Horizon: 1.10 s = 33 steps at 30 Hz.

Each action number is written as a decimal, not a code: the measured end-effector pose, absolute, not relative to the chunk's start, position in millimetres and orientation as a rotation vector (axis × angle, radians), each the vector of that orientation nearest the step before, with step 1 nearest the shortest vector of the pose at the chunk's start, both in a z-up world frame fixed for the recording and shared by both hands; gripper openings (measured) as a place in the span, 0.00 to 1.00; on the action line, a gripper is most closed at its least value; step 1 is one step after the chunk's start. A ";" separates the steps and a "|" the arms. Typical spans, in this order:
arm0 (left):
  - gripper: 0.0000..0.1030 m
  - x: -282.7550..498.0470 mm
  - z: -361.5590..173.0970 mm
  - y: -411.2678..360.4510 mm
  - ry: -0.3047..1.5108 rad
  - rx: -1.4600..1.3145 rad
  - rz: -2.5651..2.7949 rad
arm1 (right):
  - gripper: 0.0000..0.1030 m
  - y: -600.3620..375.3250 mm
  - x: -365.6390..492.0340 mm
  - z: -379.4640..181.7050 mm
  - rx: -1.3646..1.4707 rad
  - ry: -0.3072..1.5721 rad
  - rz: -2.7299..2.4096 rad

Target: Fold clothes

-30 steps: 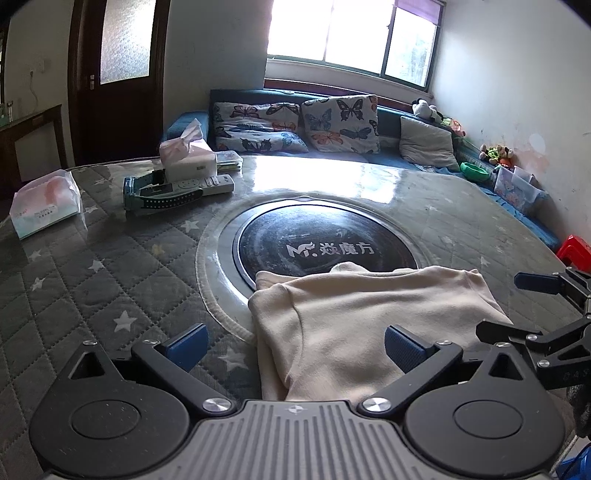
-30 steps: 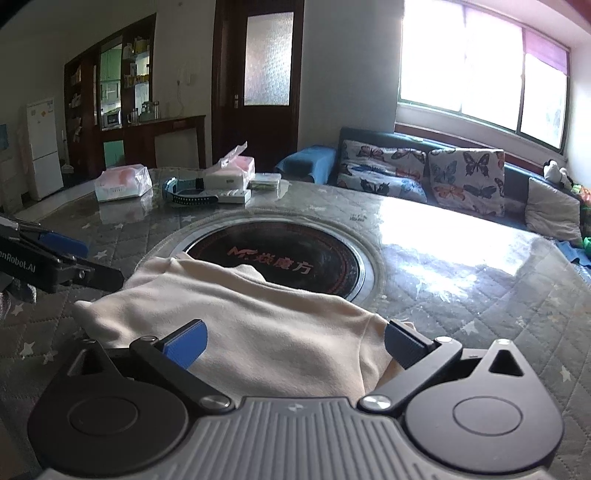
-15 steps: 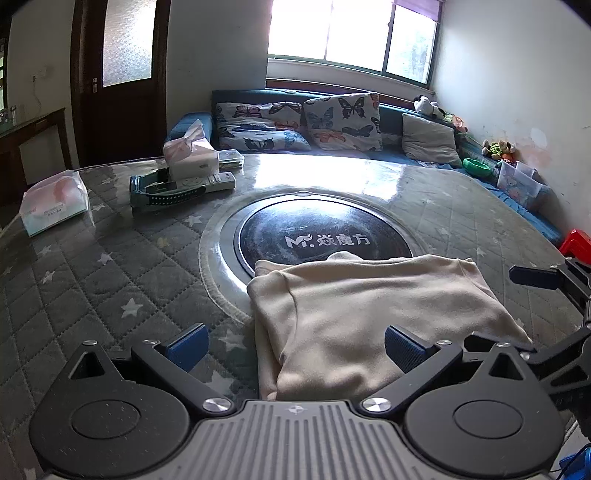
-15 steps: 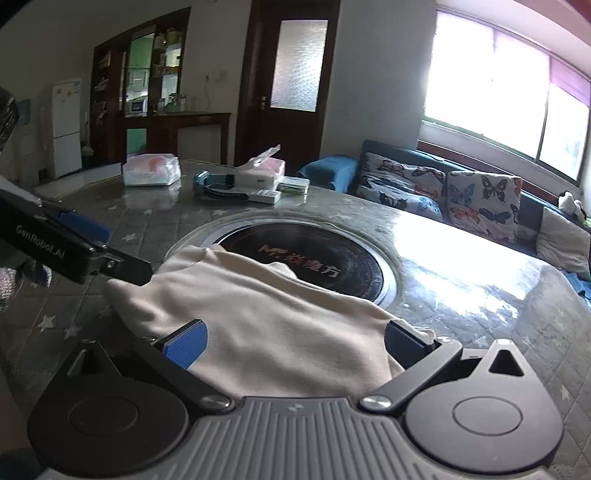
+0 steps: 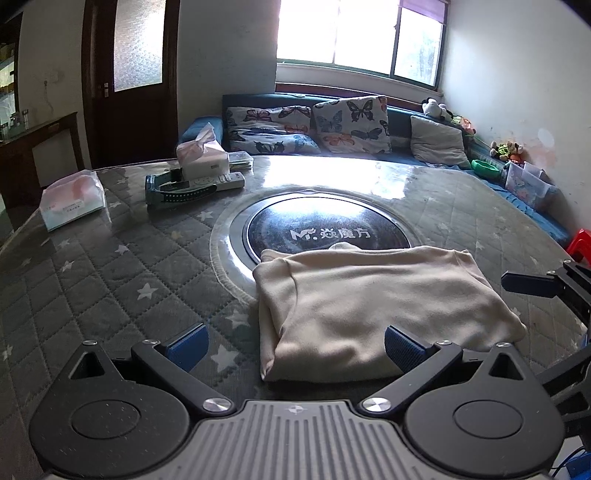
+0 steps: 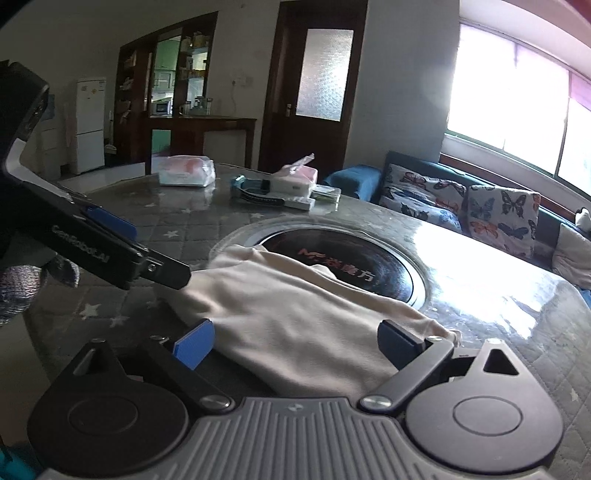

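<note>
While the cream garment (image 5: 373, 306) is lying folded into a thick rectangle on the near part of the table (image 5: 92, 280), both claws are hanging over its near edge with nothing in them. The left claw (image 5: 295, 345) is standing with its blue pads (image 5: 186, 345) spread wide, one over the quilted grey star cloth (image 5: 144, 291) to the left of the garment and the other over the garment's near right part. The right claw (image 6: 295, 341) is likewise gaping, its two pads lying over the near side of the fabric without pinching it. The far edge of the garment is overlapping the dark round glass disc (image 5: 325, 229) set in the middle of the table. In the right wrist view the left claw is reaching in from the left, its tip just beside the garment's left corner. On the far left of the table a tissue box (image 5: 201, 155), a remote control (image 5: 210, 182) and a soft pack of tissues (image 5: 72, 199) are sitting well apart from the garment. Beyond the table a sofa with butterfly cushions (image 5: 347, 123) is standing under the bright window (image 5: 354, 35).
</note>
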<state>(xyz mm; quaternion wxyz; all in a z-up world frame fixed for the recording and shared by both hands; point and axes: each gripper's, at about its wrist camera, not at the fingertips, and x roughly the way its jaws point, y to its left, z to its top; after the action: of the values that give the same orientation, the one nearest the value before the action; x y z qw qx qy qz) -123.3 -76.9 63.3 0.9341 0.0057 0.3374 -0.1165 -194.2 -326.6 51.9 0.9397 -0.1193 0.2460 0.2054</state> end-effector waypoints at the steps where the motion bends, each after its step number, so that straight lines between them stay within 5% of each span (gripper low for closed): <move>1: 1.00 -125.2 63.7 -76.7 0.689 0.011 -0.237 | 0.92 -325.7 -196.9 52.1 -0.246 0.502 0.424; 26: 0.99 -83.5 64.7 -35.6 0.715 -0.108 -0.137 | 0.71 -266.5 -185.2 42.1 -0.425 0.539 0.648; 33: 0.85 -66.8 63.5 -24.6 0.741 -0.173 -0.148 | 0.58 -244.1 -171.7 33.1 -0.505 0.540 0.703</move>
<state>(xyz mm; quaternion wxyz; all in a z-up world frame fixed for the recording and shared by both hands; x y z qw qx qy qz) -66.8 -24.6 63.5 0.9259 -0.0843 0.3612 -0.0722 -171.7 -244.1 33.1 0.8726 -0.2418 0.2585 0.3366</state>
